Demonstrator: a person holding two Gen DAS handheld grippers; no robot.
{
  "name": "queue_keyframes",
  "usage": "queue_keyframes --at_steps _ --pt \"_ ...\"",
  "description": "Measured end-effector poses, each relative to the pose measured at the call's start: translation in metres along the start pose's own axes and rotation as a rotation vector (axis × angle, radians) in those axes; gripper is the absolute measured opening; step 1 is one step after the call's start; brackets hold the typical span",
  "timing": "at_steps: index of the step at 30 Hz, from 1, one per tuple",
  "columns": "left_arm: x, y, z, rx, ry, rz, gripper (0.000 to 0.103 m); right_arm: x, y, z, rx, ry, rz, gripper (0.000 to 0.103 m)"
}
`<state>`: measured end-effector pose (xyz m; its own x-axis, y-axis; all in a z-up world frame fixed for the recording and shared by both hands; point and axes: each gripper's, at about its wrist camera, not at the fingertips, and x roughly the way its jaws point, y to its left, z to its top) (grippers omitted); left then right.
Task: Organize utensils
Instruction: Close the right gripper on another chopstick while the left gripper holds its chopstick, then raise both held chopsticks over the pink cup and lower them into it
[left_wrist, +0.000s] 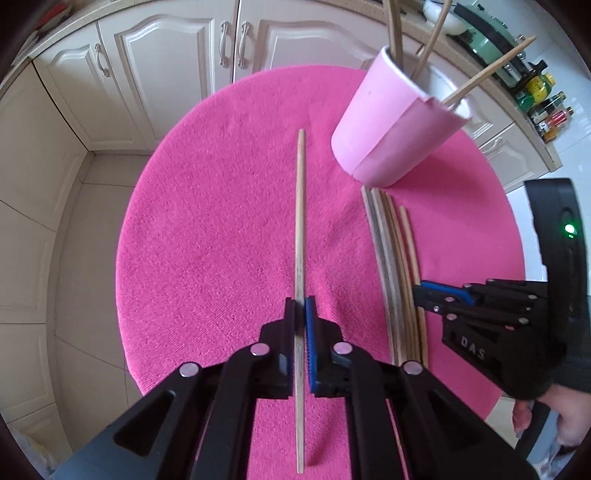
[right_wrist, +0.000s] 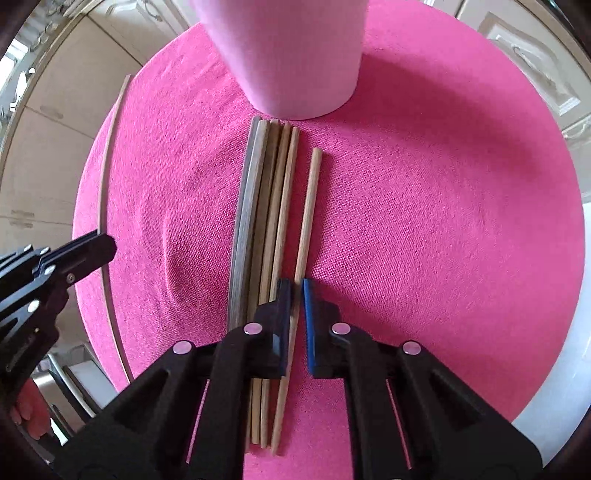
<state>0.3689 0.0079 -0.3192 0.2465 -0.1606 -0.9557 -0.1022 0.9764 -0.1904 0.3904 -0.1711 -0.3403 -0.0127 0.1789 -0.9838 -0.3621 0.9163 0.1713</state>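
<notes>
My left gripper (left_wrist: 301, 306) is shut on a single wooden chopstick (left_wrist: 300, 221) and holds it over the pink round mat (left_wrist: 207, 229). A pink cup (left_wrist: 391, 125) with several chopsticks in it stands at the far right of the mat. A row of several wooden chopsticks (right_wrist: 264, 221) lies in front of the cup (right_wrist: 291, 48). My right gripper (right_wrist: 296, 291) straddles the rightmost chopstick (right_wrist: 306, 221) of the row, jaws narrowly apart around it. The right gripper also shows in the left wrist view (left_wrist: 424, 295). The left gripper with its chopstick shows at the left of the right wrist view (right_wrist: 105, 251).
White cabinets (left_wrist: 159, 74) stand behind the mat. A counter with bottles (left_wrist: 543, 107) and a green appliance (left_wrist: 484, 33) is at the far right. The tiled floor (left_wrist: 74, 258) lies left of the mat.
</notes>
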Motion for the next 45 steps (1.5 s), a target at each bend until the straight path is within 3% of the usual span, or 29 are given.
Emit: queue_keyframes --at_steps 8,15,24,32,39,45 --pt "-0.03 -0.014 -0.017 0.031 -0.092 -0.034 0.005 -0.009 -0.02 -0.016 0.048 -0.022 0.051 0.005" --pt "-0.054 -0.012 -0.026 0.069 -0.213 -0.103 0.005 -0.037 -0.026 -0.044 0.079 -0.119 0.12 0.005" --pt "-0.098 -0.039 -0.009 0.128 -0.407 -0.163 0.005 -0.116 -0.049 -0.063 0.128 -0.363 0.236 0.005" --pt "-0.127 -0.076 0.027 0.186 -0.551 -0.214 0.005 -0.19 -0.076 -0.055 0.159 -0.617 0.299 0.005" --pt "-0.138 -0.101 0.057 0.19 -0.681 -0.235 0.005 -0.235 -0.078 -0.025 0.139 -0.845 0.31 0.005" --pt "-0.134 -0.113 0.081 0.19 -0.81 -0.187 0.005 -0.244 -0.071 0.0 0.086 -1.012 0.28 0.005"
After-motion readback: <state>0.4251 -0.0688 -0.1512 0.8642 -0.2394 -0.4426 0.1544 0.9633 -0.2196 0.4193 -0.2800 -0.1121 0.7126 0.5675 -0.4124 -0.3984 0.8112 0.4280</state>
